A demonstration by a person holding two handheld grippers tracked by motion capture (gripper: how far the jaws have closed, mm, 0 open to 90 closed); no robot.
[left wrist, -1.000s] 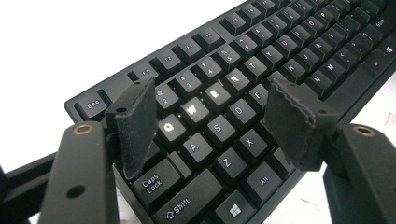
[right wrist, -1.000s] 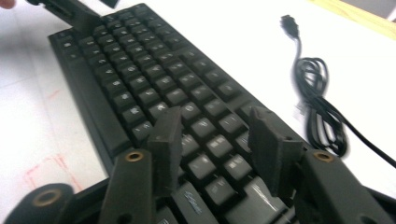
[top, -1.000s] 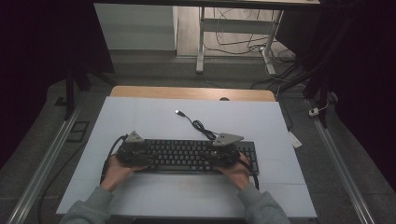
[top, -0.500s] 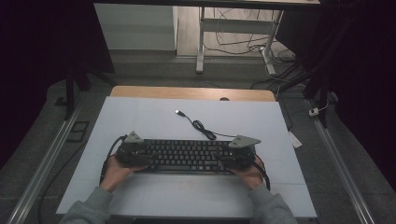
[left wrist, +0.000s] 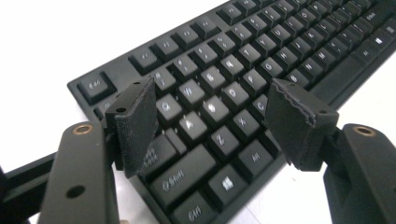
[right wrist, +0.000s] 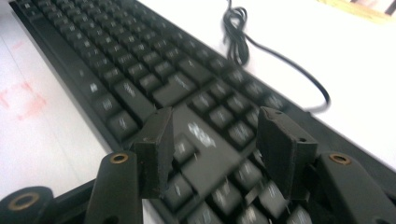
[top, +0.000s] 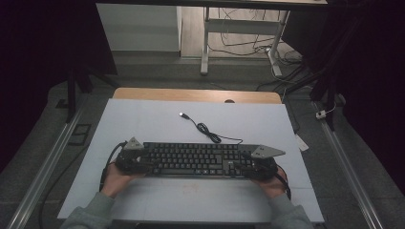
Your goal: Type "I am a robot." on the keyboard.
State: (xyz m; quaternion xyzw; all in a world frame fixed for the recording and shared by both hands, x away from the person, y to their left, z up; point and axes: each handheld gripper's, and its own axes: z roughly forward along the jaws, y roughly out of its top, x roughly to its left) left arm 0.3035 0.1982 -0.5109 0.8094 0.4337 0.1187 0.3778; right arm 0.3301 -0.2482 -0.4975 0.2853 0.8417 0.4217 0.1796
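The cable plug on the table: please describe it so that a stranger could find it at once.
Find the white board on the table, then the black keyboard near its front edge. A thin black cable runs from the keyboard's back, coils once, and ends at the small plug, lying alone on bare white.

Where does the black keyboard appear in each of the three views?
High view: keyboard lies low centre on the white table, between both grippers.
Left gripper view: its left end, beneath the jaws.
Right gripper view: its right end, beneath the jaws.
Shared landmark: the long spacebar.
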